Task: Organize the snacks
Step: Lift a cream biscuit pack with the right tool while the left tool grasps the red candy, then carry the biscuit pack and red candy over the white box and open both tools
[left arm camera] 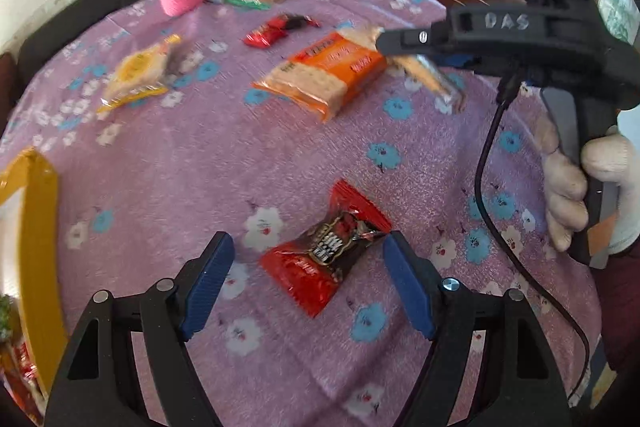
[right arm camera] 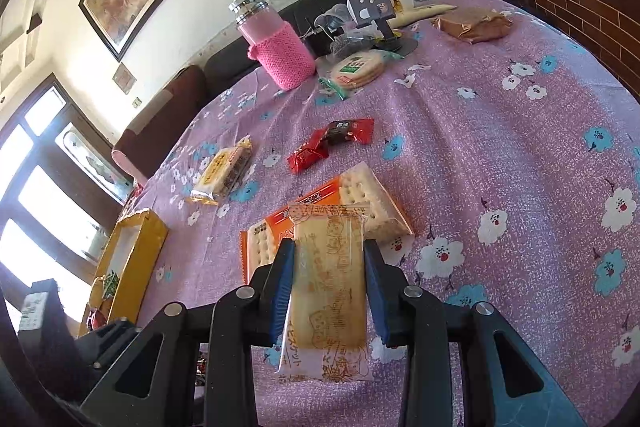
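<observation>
My left gripper (left arm camera: 308, 267) is open, its blue pads on either side of a red and brown snack packet (left arm camera: 326, 251) that lies on the purple flowered tablecloth. My right gripper (right arm camera: 328, 267) is shut on a clear biscuit packet (right arm camera: 330, 283) and holds it above an orange cracker pack (right arm camera: 352, 195). The right gripper also shows in the left wrist view (left arm camera: 416, 63), holding the biscuit packet (left arm camera: 434, 79) next to the orange cracker pack (left arm camera: 324, 75). A yellow box (right arm camera: 136, 259) stands at the table's left edge; it also shows in the left wrist view (left arm camera: 38, 227).
A yellow wafer pack (right arm camera: 224, 175), two small red sweets (right arm camera: 332, 143), a round cracker pack (right arm camera: 356, 67), a pink-sleeved bottle (right arm camera: 276, 43), a phone stand (right arm camera: 372, 7) and a brown packet (right arm camera: 472, 23) lie farther back. A dark sofa runs behind the table.
</observation>
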`<action>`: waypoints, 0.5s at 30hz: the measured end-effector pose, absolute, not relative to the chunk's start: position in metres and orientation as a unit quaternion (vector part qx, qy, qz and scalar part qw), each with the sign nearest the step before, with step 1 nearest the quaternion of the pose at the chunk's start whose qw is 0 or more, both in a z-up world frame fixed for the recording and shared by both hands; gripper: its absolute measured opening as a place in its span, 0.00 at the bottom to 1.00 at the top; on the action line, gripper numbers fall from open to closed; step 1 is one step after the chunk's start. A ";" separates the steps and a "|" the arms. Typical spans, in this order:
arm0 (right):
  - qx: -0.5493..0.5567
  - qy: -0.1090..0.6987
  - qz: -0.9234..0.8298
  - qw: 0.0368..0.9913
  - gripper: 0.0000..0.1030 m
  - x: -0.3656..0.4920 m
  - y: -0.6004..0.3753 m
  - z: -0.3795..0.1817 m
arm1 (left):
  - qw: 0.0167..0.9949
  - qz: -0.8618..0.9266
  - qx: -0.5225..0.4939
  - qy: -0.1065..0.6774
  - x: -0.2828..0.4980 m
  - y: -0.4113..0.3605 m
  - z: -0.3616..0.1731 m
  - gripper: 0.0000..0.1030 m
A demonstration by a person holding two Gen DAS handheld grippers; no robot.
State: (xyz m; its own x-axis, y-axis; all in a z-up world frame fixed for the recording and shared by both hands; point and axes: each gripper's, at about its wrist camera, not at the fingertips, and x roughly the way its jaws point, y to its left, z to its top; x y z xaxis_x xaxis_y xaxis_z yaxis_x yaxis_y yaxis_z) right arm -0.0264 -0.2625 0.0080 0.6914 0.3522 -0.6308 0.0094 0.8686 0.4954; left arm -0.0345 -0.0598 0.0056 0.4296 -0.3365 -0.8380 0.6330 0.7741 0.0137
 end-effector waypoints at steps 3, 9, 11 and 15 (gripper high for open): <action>0.236 0.381 0.093 0.889 0.34 -0.029 -0.263 0.007 | 0.828 -0.291 0.159 0.453 -0.032 -0.060 0.006 0.70; 0.226 0.379 0.084 0.893 0.34 -0.032 -0.262 0.007 | 0.838 -0.279 0.150 0.445 -0.036 -0.058 0.014 0.22; 0.218 0.379 0.079 0.896 0.34 -0.032 -0.260 0.008 | 0.839 -0.278 0.147 0.443 -0.039 -0.060 0.015 0.22; 0.196 0.366 0.074 0.906 0.34 -0.036 -0.254 0.013 | 0.847 -0.277 0.131 0.435 -0.044 -0.054 0.022 0.22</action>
State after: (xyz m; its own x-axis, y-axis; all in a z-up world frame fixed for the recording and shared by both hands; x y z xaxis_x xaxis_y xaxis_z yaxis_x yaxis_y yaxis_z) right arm -0.0358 -0.2535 0.0131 0.7206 0.2777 -0.6353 0.0102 0.9119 0.4102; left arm -0.0445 -0.0537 0.0224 0.4684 -0.3555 -0.8089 0.5826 0.8125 -0.0197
